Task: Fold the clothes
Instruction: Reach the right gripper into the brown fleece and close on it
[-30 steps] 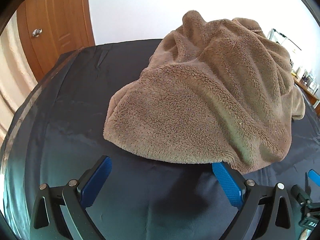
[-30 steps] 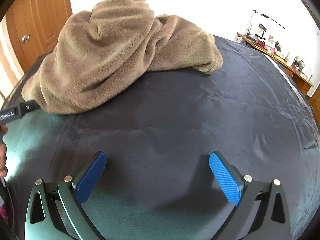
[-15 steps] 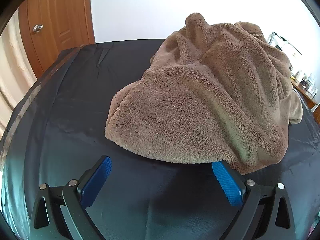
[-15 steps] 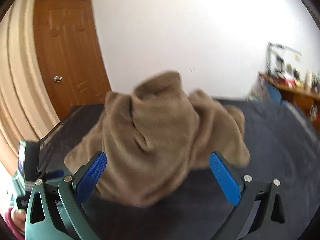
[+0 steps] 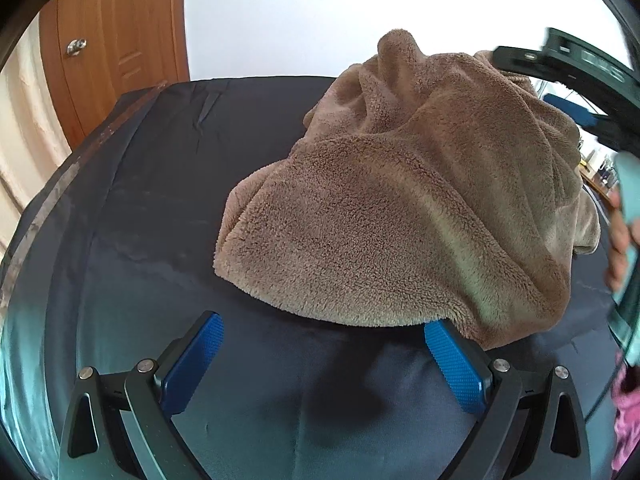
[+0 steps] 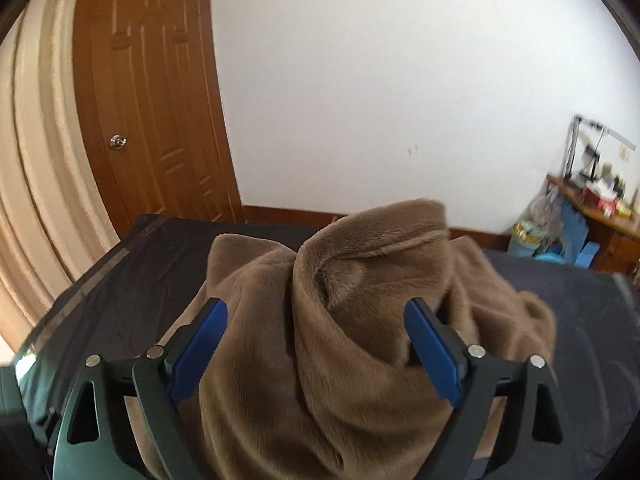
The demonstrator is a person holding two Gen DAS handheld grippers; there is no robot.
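Observation:
A brown fleece garment (image 5: 400, 200) lies heaped on a bed under a dark sheet (image 5: 140, 220). My left gripper (image 5: 323, 324) is open just above the sheet at the garment's near hem, and its right pad (image 5: 452, 364) sits under the hem's edge. My right gripper (image 6: 316, 308) hovers over the top of the heap (image 6: 360, 280). Its jaws are closing around a raised fold, and the pads do not visibly press the fleece. In the left wrist view the right gripper (image 5: 536, 80) shows at the upper right, above the heap.
A wooden door (image 6: 152, 100) and a beige curtain (image 6: 36, 160) stand at the left, beyond the bed's far edge. A cluttered desk (image 6: 592, 208) is at the right wall. A hand (image 5: 618, 240) and a pink sleeve (image 5: 628, 400) show at the right edge.
My right gripper rose from low over the bare sheet and moved onto the top of the heap, its jaws narrowing a little. The left gripper stayed at the hem.

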